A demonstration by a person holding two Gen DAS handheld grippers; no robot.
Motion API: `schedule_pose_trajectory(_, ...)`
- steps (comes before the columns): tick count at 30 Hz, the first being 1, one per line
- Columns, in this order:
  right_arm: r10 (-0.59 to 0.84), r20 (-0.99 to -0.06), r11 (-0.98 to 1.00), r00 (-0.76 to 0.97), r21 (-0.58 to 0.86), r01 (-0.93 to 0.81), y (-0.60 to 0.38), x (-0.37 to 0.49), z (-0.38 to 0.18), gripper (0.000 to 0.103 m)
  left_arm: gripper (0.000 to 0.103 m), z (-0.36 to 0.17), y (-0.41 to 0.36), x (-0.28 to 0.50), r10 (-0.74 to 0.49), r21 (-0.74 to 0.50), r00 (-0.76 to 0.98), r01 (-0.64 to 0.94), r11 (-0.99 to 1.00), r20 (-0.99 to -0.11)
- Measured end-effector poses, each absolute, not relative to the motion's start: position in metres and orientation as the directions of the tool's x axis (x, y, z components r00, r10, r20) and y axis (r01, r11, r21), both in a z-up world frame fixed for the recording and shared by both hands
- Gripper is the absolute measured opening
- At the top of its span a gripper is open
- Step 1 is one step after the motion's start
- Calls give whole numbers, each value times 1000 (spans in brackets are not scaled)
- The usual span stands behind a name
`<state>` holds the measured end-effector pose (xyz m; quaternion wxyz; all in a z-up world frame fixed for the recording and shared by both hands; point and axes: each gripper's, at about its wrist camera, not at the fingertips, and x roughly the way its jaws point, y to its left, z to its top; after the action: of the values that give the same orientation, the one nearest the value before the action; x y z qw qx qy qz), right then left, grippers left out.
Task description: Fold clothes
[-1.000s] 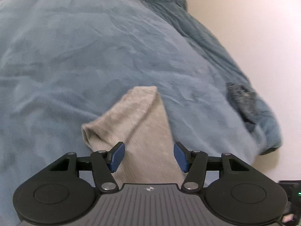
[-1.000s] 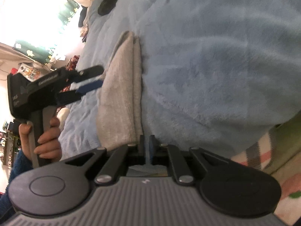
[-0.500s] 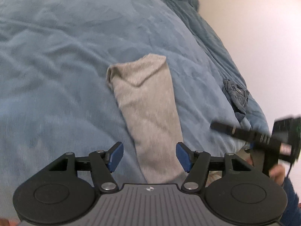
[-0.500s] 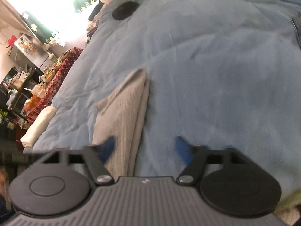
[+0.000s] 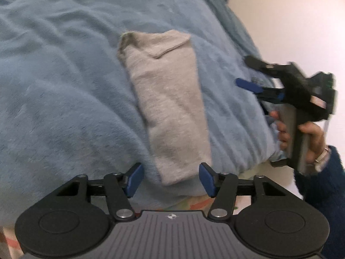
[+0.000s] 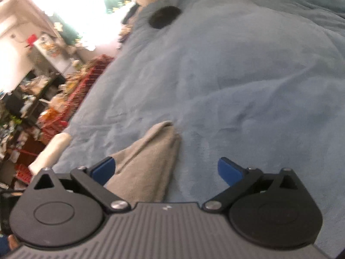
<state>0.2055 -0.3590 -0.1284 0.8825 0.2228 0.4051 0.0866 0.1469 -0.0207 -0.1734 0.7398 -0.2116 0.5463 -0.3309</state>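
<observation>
A grey garment [image 5: 170,108], folded into a long narrow strip, lies flat on the blue fleece blanket [image 5: 64,86]. Its near end lies under the gap between the blue pads of my left gripper [image 5: 170,180]. The jaws are closing, but the pads do not touch the cloth. In the left wrist view my right gripper [image 5: 248,73] hovers off to the right of the garment, carried by a hand [image 5: 310,133]. In its own view the right gripper [image 6: 166,170] has its jaws opening wide above the garment [image 6: 148,166] and grips nothing.
The blanket [image 6: 237,86] covers a bed. A black round object [image 6: 165,17] lies on it at the far end. A white roll [image 6: 51,151] sits at its left edge, with cluttered shelves [image 6: 32,90] beyond. A patterned sheet [image 5: 187,202] shows at the near edge.
The right gripper, shut at the garment's near end a second ago, has opened wide and lifted away to the right. The left gripper has drawn back along the garment to its near end.
</observation>
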Motion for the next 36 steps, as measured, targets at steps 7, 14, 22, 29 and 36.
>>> schedule_pose_trajectory(7,328,-716,887,616,457,59,-370,224,-134,101,37,-179,-28,151,-700,-651,164,271,709,-695)
schedule_pose_trajectory(14,396,-693,867,603,498,4,-372,252,-131,47,37,-172,-29,149,-695,-637,163,296,711,-700)
schedule_pose_trajectory(22,507,-700,826,503,561,-51,-368,301,-140,35,36,-164,-40,147,-669,-583,137,385,715,-730)
schedule_pose_trajectory(29,539,-758,817,367,576,-9,-363,345,-172,38,35,-163,-43,151,-658,-572,111,401,715,-745)
schedule_pose_trajectory(36,638,-712,727,291,683,77,-368,366,-215,43,35,-160,-48,149,-646,-555,95,427,714,-758)
